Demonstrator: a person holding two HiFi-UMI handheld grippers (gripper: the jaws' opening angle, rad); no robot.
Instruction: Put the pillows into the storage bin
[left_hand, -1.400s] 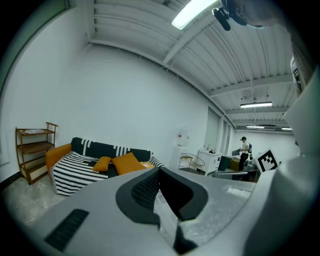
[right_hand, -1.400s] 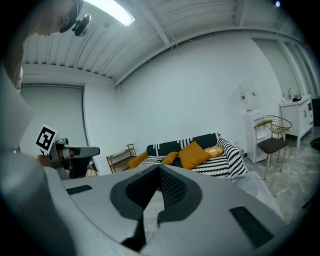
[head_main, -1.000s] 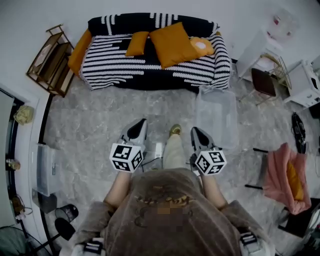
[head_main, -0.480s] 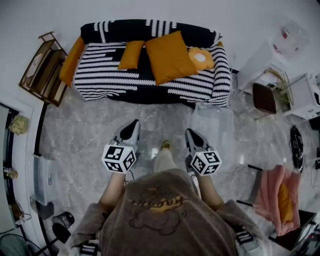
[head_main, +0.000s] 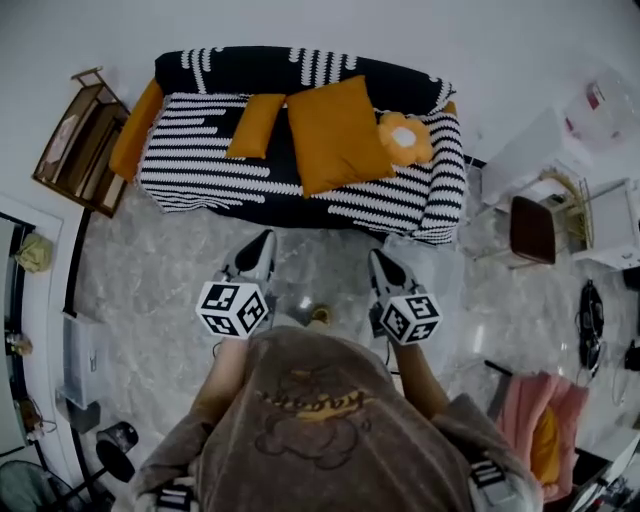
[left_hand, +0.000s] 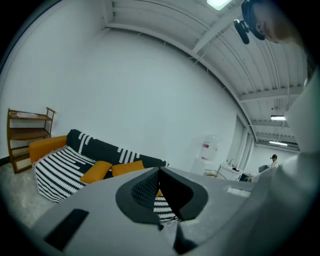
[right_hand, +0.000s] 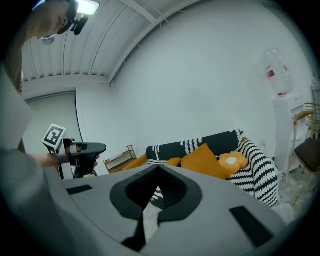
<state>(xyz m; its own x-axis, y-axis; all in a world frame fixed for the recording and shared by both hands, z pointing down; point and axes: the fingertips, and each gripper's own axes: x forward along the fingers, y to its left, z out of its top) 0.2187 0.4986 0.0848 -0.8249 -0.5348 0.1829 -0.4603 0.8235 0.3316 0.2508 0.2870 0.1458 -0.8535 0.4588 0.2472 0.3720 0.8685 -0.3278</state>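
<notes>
Three orange pillows lie on the black-and-white striped sofa (head_main: 200, 165): a large square pillow (head_main: 335, 130), a small pillow (head_main: 255, 125) and a flower-shaped pillow (head_main: 405, 138). The clear storage bin (head_main: 452, 285) stands on the floor in front of the sofa's right end, just right of my right gripper (head_main: 378, 256). My left gripper (head_main: 264, 238) is level with it. Both point at the sofa, short of it, shut and empty. The right gripper view shows the large pillow (right_hand: 205, 160) and the flower pillow (right_hand: 231, 161) ahead; the left gripper view shows the small pillow (left_hand: 97, 171).
A wooden shelf (head_main: 75, 130) stands left of the sofa. White furniture and a dark chair (head_main: 535, 225) are at the right, with a pink cloth-covered seat (head_main: 545, 420) nearer. Another clear box (head_main: 80, 350) sits by the left wall. The floor is grey marble.
The person has walked toward the sofa, so it lies lower and nearer in the head view. Both grippers went forward with the body and stayed shut.
</notes>
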